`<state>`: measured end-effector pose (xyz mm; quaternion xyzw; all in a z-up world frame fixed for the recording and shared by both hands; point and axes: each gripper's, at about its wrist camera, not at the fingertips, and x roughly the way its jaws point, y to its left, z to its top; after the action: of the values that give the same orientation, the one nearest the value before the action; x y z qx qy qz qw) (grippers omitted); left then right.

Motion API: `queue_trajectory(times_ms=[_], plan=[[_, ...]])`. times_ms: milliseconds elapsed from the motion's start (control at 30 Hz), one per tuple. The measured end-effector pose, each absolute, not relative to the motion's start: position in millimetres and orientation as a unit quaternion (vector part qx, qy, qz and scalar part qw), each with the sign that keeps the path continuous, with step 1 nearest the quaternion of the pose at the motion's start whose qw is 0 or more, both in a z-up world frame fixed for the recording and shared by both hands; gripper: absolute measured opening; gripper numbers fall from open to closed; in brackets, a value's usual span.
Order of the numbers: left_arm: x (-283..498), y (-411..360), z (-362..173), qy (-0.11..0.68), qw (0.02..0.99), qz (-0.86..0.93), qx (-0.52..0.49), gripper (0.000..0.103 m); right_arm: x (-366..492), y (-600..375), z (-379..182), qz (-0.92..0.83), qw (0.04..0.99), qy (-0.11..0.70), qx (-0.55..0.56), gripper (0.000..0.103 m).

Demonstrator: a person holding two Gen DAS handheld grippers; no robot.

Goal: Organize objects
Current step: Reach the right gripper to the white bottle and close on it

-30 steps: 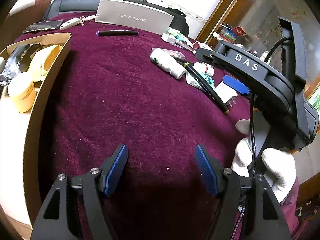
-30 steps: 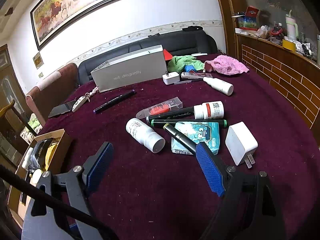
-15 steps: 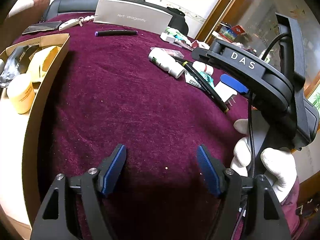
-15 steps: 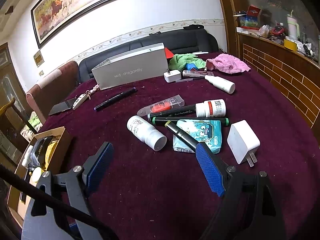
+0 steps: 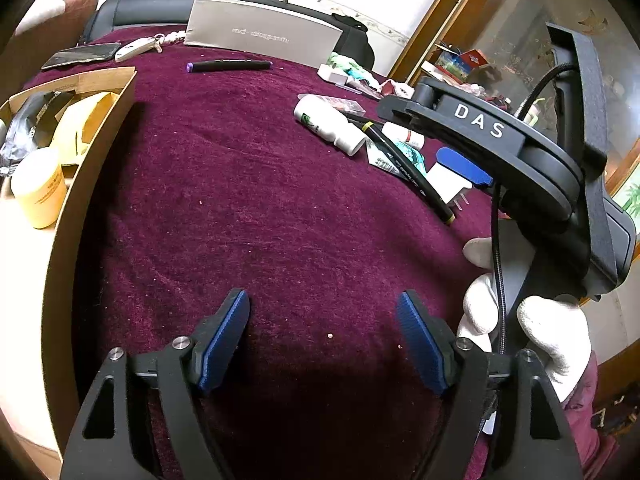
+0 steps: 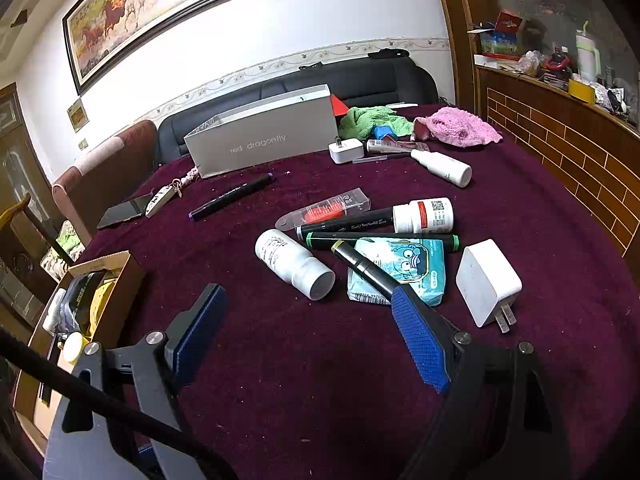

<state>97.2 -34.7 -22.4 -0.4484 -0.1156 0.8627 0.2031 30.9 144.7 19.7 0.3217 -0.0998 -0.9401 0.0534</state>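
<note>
Two tongs are in your hands, and both are empty. Your left tongs (image 5: 323,336) hover over a bare stretch of the table (image 5: 256,208) with its dark red cloth; their jaws have just been opening wider, with nothing between the blue pads. Your right tongs (image 6: 308,332) stand wide apart above the cloth, gripping nothing, and your white-gloved hand (image 5: 532,332) shows on their handle in the left view.

Just beyond the right tongs lies the clutter: a white bottle (image 6: 294,264) on its side, a black marker (image 6: 362,268) lying across a teal packet (image 6: 416,268), a green-capped marker (image 6: 380,237) behind them, a pill bottle (image 6: 424,216) with a red-edged label, and a white charger (image 6: 486,280) off to the right, apart from the rest. Farther back, a purple-tipped marker (image 6: 232,200) lies alone near a grey box (image 6: 264,140).

At the table's left edge sits a cardboard box (image 5: 100,152), which already holds a yellow jar (image 5: 40,188) and some dark and yellow packets.
</note>
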Motion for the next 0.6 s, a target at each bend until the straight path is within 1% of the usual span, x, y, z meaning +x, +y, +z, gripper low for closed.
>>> queue_trajectory(times_ms=[167,267,300,367,400,433,467,500,567,600], plan=[[97.2,-32.8,-21.7,-0.110,0.209,0.861,-0.450,0.077,31.2,144.0,19.5,-0.941,0.053,-0.097,0.319,0.085],[97.6,-32.8,-21.5,-0.108,0.211,0.860,-0.451,0.079,37.8,145.7,28.1,-0.951,0.039,-0.087,0.295,0.085],[97.8,-32.8,-21.3,-0.109,0.214,0.859,-0.452,0.081,41.3,148.1,35.2,-0.953,0.029,-0.081,0.290,0.085],[97.1,-32.3,-21.4,-0.109,0.228,0.854,-0.454,0.091,55.6,155.1,54.6,-0.962,0.019,-0.069,0.264,0.085],[96.0,-30.4,-21.4,-0.108,0.239,0.850,-0.456,0.098,66.5,159.1,67.7,-0.969,0.008,-0.054,0.242,0.085],[94.6,-28.1,-21.5,-0.103,0.247,0.847,-0.460,0.101,79.4,163.1,83.6,-0.976,-0.005,-0.031,0.214,0.085],[94.8,-25.7,-21.2,-0.096,0.245,0.847,-0.462,0.101,90.7,167.5,99.0,-0.982,-0.014,-0.011,0.190,0.085],[95.3,-22.6,-21.2,-0.087,0.240,0.849,-0.463,0.101,95.8,170.3,107.7,-0.984,-0.015,-0.004,0.179,0.091],[96.7,-14.5,-21.5,-0.060,0.231,0.851,-0.467,0.101,98.6,180.8,123.0,-0.983,0.014,-0.009,0.181,0.103],[98.2,-10.4,-22.0,-0.043,0.228,0.852,-0.469,0.101,91.5,185.2,124.0,-0.978,0.036,-0.020,0.205,0.103]])
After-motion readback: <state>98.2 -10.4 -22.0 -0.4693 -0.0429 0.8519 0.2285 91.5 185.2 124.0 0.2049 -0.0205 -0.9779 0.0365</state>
